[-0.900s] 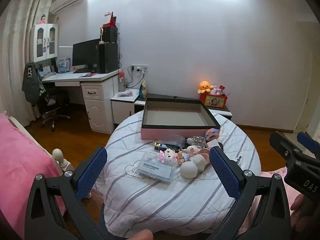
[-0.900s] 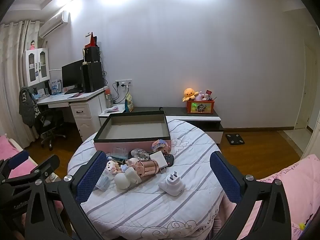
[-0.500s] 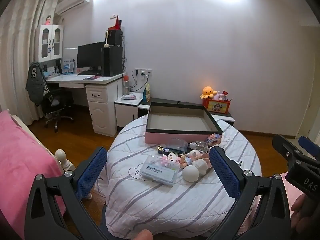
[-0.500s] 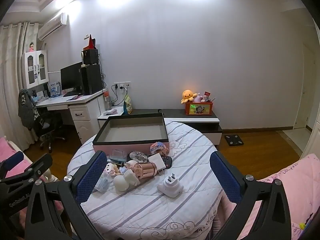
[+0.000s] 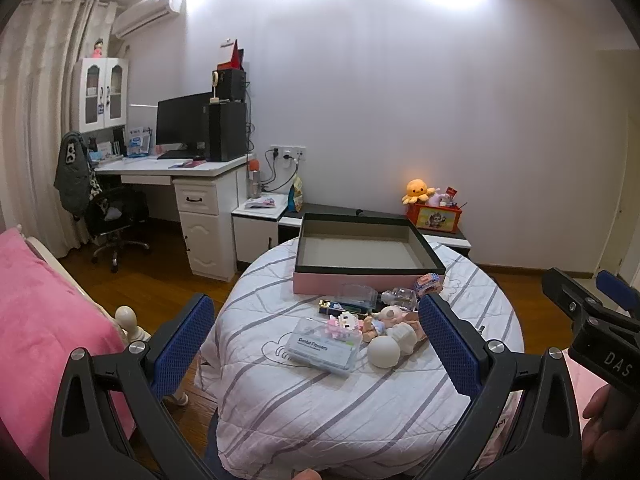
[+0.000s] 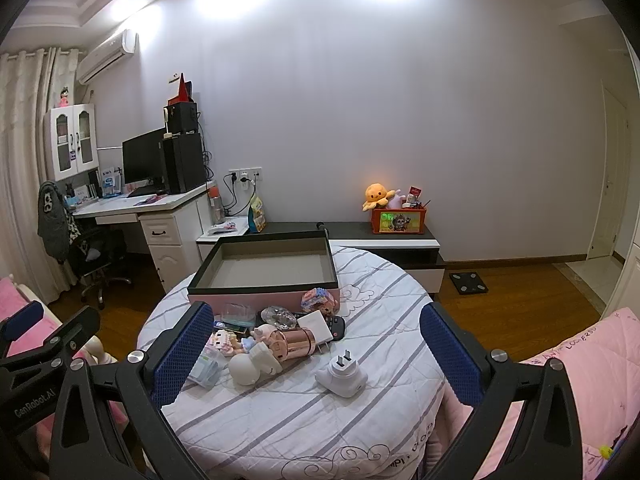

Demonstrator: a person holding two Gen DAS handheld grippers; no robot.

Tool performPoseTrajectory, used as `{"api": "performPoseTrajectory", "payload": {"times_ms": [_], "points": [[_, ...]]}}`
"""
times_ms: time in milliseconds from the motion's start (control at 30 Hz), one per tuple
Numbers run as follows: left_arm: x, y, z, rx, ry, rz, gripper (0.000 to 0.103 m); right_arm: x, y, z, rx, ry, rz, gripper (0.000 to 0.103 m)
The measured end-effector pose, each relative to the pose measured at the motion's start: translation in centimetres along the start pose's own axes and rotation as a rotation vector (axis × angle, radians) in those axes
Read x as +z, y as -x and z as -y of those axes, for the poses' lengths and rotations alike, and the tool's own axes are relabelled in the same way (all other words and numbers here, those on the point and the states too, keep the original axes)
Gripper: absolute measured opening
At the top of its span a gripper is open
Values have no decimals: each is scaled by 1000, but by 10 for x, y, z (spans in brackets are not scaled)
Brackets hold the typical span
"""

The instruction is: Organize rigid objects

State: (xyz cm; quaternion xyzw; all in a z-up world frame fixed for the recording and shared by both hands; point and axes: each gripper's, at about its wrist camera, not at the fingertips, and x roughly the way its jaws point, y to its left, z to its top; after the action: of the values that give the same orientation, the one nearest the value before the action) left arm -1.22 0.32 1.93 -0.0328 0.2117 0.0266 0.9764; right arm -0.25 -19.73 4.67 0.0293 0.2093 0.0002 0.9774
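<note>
Pink-walled box [image 5: 368, 284] sits on the table's [image 5: 304, 412] far side, long axis left–right, open side up; the clutter lies just before it. Left gripper [image 5: 316, 344] is wide, empty.

Right view: right gripper [image 6: 316, 344] wide, empty; approach the plug [image 6: 342, 378], prongs up, from above.

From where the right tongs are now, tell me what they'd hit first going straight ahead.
Probably the white plug adapter, nearest in front of the open right tongs; the rose-gold cylinder lies just beyond. Depth is unclear.
</note>
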Motion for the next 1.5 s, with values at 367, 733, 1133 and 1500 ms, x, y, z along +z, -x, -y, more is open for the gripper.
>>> {"api": "performPoseTrajectory", "payload": {"times_ms": [367, 733, 1133, 1500], "points": [[0, 4, -3, 2, -4, 16, 103, -1, 2, 0, -1, -3, 7, 103], [0, 6, -1, 1, -7, 22, 103, 0, 2, 1, -1, -6, 8, 103], [-1, 8, -3, 0, -7, 22, 103, 1, -1, 6, -1, -10, 3, 103], [0, 8, -3, 0, -6, 25, 103, 2, -4, 9, -4, -11, 3, 103]]}}
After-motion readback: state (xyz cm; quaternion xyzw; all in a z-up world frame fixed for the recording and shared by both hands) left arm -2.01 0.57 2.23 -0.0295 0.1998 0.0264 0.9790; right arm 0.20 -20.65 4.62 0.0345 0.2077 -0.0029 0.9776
